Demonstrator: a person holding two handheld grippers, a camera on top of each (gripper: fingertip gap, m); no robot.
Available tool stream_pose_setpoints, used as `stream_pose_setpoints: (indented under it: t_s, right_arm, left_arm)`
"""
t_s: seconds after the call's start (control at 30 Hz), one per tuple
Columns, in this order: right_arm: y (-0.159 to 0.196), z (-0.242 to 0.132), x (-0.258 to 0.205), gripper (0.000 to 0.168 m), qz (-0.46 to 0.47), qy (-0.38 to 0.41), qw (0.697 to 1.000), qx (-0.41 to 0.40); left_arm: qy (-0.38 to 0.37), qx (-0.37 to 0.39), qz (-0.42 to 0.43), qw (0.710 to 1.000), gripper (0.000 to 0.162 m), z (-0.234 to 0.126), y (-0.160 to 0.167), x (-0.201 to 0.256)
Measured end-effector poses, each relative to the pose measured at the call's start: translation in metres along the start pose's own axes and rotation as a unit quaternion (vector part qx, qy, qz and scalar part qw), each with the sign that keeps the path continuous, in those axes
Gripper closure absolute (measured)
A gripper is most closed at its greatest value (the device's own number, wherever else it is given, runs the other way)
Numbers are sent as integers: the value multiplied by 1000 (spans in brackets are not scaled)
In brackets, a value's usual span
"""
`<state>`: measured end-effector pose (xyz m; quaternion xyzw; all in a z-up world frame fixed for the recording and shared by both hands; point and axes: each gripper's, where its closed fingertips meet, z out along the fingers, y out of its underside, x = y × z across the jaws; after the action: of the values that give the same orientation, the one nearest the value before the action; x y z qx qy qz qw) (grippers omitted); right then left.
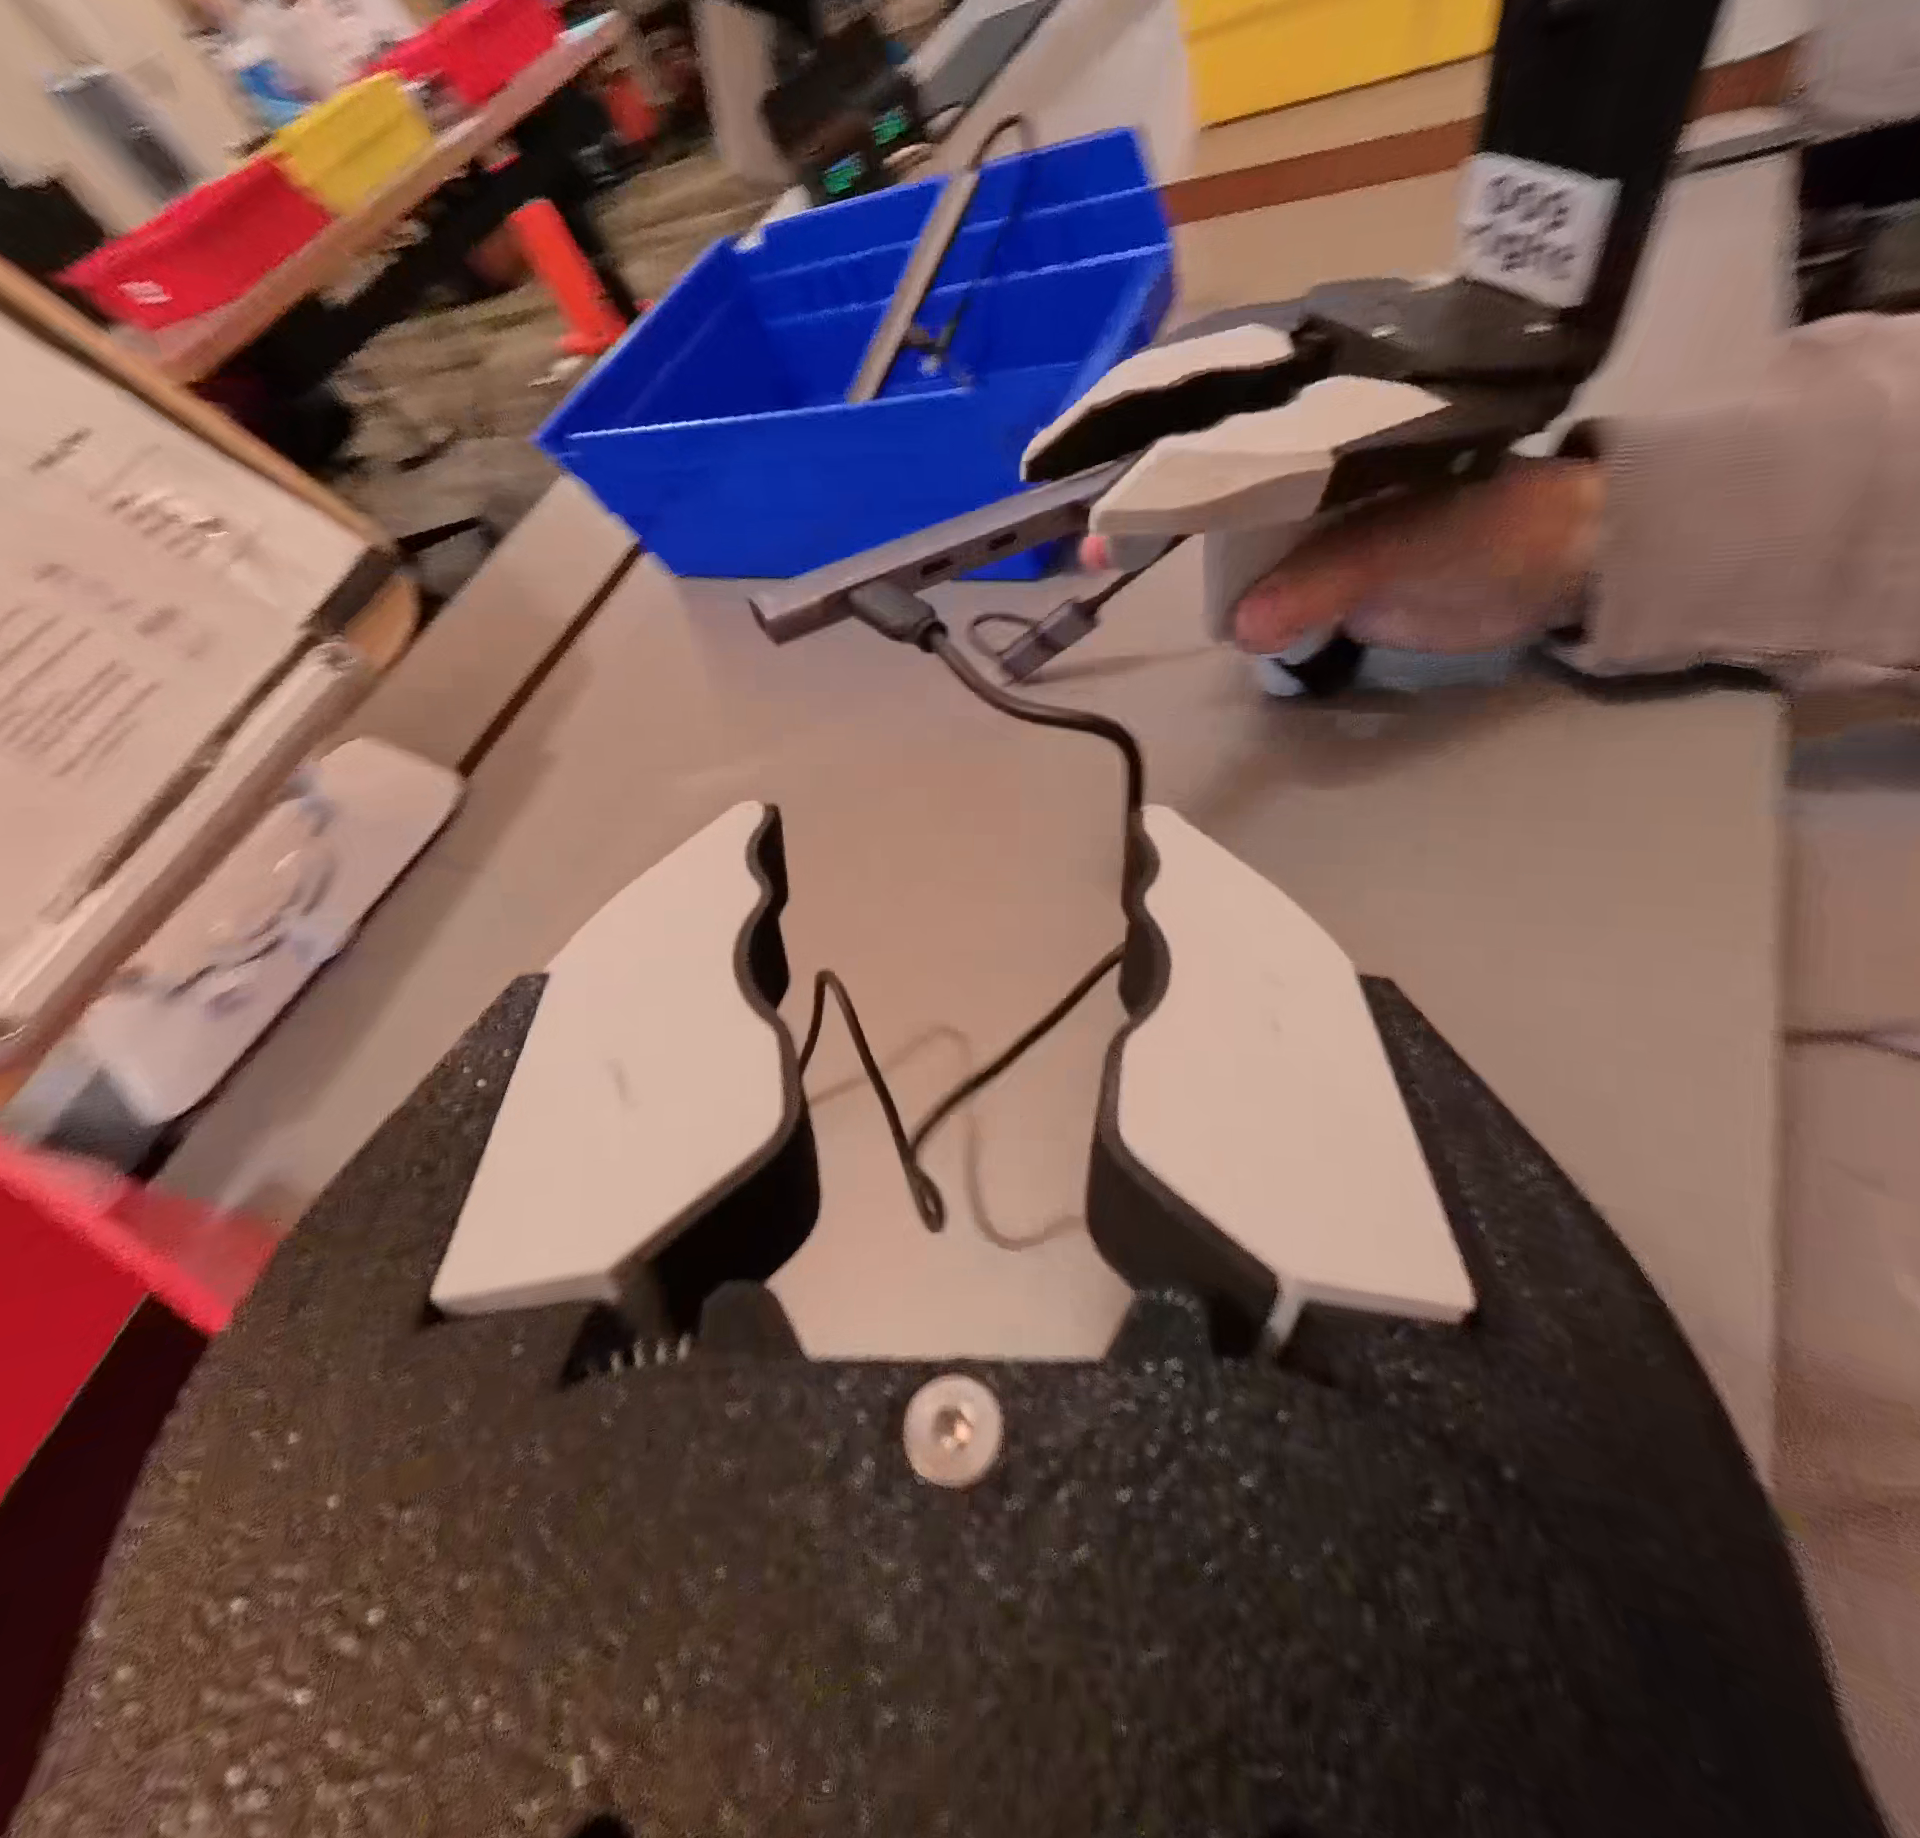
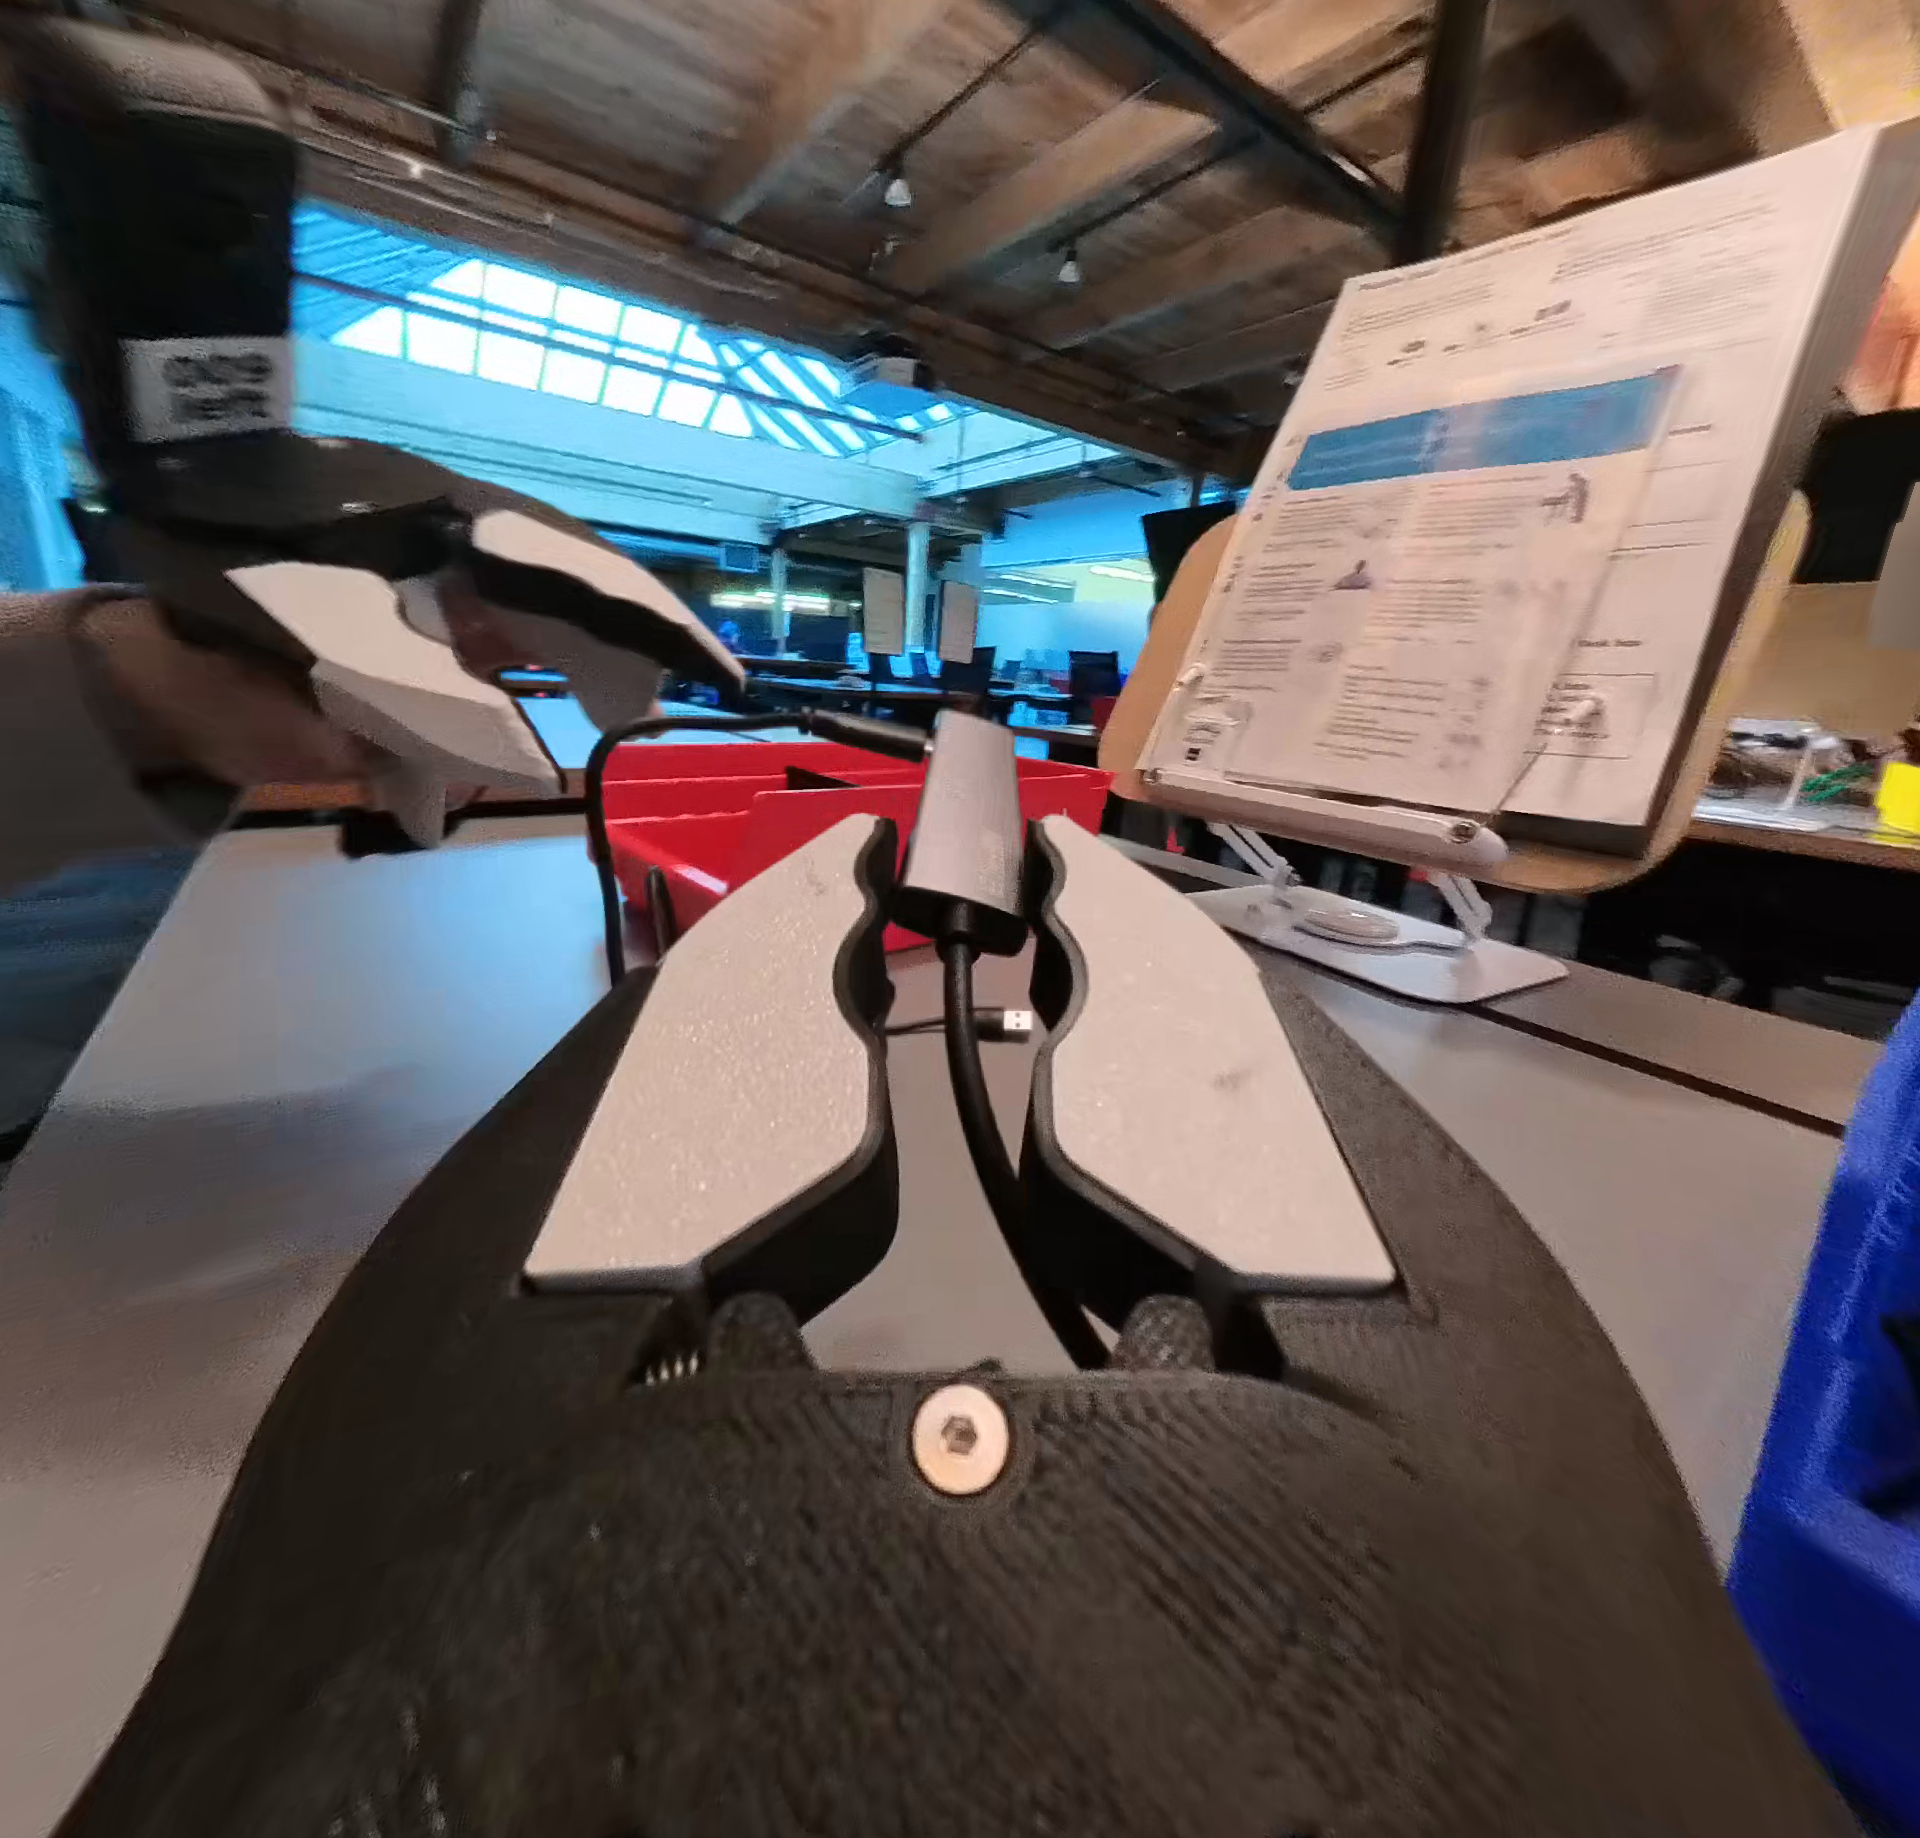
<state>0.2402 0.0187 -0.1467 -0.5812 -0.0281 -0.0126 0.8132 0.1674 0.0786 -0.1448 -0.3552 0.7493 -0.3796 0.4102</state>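
Tools differ: the right tool clamps a grey USB hub above the tabletop at twelve o'clock, while the left tool gapes wide around its plugged black cable, blue bin beyond.

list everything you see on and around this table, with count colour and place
slim grey metal hub: 1, grey, clamped in right gripper, lifted off table
thin black cable: 1, black, plugged into hub side, trailing between left gripper's fingers
blue plastic divided bin: 1, blue, behind hub
red plastic divided bin: 1, red, far table side in right wrist view
printed sheets on a stand: 1, white, table edge
grey table: 1, grey
left gripper: 1, grey and black, open, cable against one finger
right gripper: 1, grey and black, shut on hub
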Motion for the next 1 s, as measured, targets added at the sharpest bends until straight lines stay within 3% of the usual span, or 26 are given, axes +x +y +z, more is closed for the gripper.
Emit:
stream_pose_setpoints:
  t_s: [0.07, 0.23, 0.3, 0.4, 0.47, 0.57, 0.73, 0.8, 0.9, 1.0]
  right_arm:
    - [2, 2, -5, 168, -14, -1, 1000, -8]
    - [6, 9, -13, 168, -3, -16, 1000, -21]
    - [6, 7, -12, 168, 12, -22, 999, -23]
    - [14, 5, -2, 152, 53, -17, 996, -66]
    - [34, 4, -3, 131, 92, -44, 983, -155]
    - [55, -9, -9, 126, 148, -81, 953, -252]
    - [62, -33, 9, 119, 152, -29, 924, -349]
    - [77, -43, 4, 117, 134, -21, 900, -414]
    - [108, -45, -8, 106, 103, -2, 867, -488]
    - [133, -42, -11, 109, 42, 33, 843, -535]
  left_arm:
    - [-59, -3, -1, 998, 109, 6, -5, -2]
    - [-99, -37, -100, 989, 111, 29, 10, -12]
    - [-96, -66, -138, 984, 95, 36, 32, -15]
    - [-46, -110, -158, 980, 90, 48, 61, 1]
    - [-35, -128, -83, 988, 96, 53, 68, 6]
    - [37, -163, 11, 986, 93, 64, 67, 25]
    - [73, -192, 125, 971, 96, 95, 64, 36]
    - [61, -198, 109, 972, 97, 102, 65, 33]
    - [55, -162, 13, 985, 102, 102, 60, 32]
    - [32, -143, -45, 988, 103, 89, 61, 23]
